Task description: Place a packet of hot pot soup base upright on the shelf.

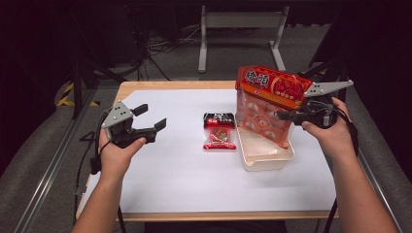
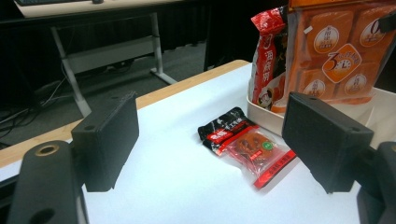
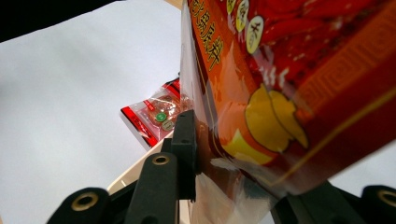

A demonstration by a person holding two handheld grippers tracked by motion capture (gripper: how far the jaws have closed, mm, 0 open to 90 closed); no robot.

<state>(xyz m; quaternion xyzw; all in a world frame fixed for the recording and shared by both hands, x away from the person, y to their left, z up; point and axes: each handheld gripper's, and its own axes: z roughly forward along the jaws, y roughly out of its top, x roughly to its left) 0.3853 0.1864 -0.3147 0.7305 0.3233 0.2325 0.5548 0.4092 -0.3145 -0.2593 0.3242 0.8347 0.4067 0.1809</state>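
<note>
A large orange bag of snacks [image 1: 269, 104] stands upright in a cream tray [image 1: 265, 160], its lower edge inside the tray. My right gripper [image 1: 286, 114] is shut on the bag's right side; in the right gripper view the bag [image 3: 289, 70] sits pinched between the jaws of that gripper [image 3: 233, 186] and hides the right jaw. A small red and black packet [image 1: 219, 131] lies flat on the white table just left of the tray. My left gripper [image 1: 154, 116] hovers open at the table's left, pointing at the packet [image 2: 245, 142], with nothing between its jaws [image 2: 215, 140].
A second red pouch [image 2: 268, 56] stands in the tray [image 2: 266, 116] beside the orange bag [image 2: 336, 51]. The white mat covers a wooden table. Beyond the far edge are a table frame [image 1: 240, 22] and floor cables.
</note>
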